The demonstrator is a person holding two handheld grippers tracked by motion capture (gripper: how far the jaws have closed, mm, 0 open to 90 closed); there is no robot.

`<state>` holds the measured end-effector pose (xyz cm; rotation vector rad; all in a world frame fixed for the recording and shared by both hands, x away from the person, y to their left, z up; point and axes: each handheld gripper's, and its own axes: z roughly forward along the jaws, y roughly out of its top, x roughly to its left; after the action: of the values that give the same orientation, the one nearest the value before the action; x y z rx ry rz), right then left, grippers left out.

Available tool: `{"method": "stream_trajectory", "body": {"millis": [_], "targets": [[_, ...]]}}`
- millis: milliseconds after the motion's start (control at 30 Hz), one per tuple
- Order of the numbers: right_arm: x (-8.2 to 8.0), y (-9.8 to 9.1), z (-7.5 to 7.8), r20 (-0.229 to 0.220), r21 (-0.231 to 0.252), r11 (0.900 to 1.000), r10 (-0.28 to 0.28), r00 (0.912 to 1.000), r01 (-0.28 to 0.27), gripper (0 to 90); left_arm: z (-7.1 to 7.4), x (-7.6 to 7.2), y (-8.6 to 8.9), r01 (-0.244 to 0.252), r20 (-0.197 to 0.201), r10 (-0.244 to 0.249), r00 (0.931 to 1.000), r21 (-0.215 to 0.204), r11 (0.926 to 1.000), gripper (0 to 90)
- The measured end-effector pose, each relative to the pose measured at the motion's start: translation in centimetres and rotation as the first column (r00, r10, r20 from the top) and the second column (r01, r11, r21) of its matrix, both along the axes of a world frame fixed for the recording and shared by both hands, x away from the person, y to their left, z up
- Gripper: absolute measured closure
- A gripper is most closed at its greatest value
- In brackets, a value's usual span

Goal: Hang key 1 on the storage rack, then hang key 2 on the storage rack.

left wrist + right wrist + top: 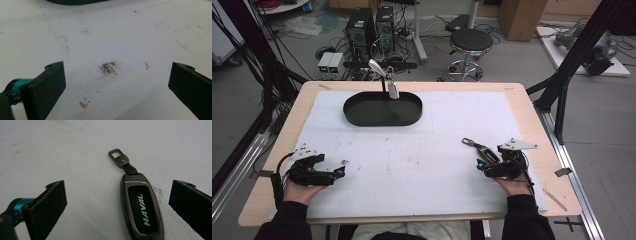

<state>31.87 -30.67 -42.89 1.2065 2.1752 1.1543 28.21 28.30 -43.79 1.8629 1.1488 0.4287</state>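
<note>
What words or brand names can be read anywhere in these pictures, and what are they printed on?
"HAVAL": white capitals along the black inset of the dark grey metal car key fob, lying on the white foam mat between the open jaws of the right gripper.
The small orange and blue pen marks on the mat near the left gripper form no readable letters.
The two black computer towers on the floor carry nothing legible; too small.

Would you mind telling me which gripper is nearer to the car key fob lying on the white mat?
The right gripper. The key fob lies between its open jaws, untouched. The left gripper rests open at the mat's opposite side, far from the fob.
</note>
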Motion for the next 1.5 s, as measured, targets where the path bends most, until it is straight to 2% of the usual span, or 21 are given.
{"method": "stream_trajectory", "body": {"millis": [300,533,867,967,1033,1233,1433,1500], "targets": [[0.8,1.1,1.4,0.015,-0.009,0.9992,0.040,0.9991,-0.040,0.7,-0.1,0.0,-0.2,0.014,0.005,-0.014,0.9999,0.017,0.9998,1.7],[1.6,1.1,1.9,-0.001,-0.017,0.9994,0.030,0.9995,-0.030,0.7,-0.1,0.0,0.0,0.010,0.014,-0.011,0.9999,0.010,0.9999,1.7],[3.3,1.6,2.8,-0.034,-0.091,0.9945,0.049,0.9982,-0.052,0.7,-0.1,0.0,0.2,0.014,0.018,-0.014,0.9997,0.007,0.9999,1.7],[4.0,1.9,3.1,-0.048,-0.115,0.9913,0.058,0.9972,-0.063,0.8,0.0,-0.1,0.2,0.015,0.023,-0.016,0.9996,0.010,0.9998,1.7],[4.5,2.1,3.3,-0.059,-0.152,0.9858,0.062,0.9963,-0.070,0.8,0.0,-0.1,0.2,0.017,0.023,-0.017,0.9996,0.010,0.9998,1.7],[6.1,2.6,3.5,-0.102,-0.192,0.9770,0.075,0.9919,-0.094,0.8,0.0,-0.1,0.2,0.024,0.022,-0.024,0.9995,0.007,0.9997,1.7],[8.1,3.3,3.2,-0.170,-0.232,0.9636,0.095,0.9810,-0.133,0.8,0.0,-0.2,0.2,0.028,0.041,-0.029,0.9988,0.014,0.9995,1.7],[8.7,3.6,3.0,-0.195,-0.260,0.9554,0.089,0.9768,-0.139,0.8,0.0,-0.2,0.1,0.032,0.044,-0.032,0.9985,0.012,0.9994,1.7]]}}
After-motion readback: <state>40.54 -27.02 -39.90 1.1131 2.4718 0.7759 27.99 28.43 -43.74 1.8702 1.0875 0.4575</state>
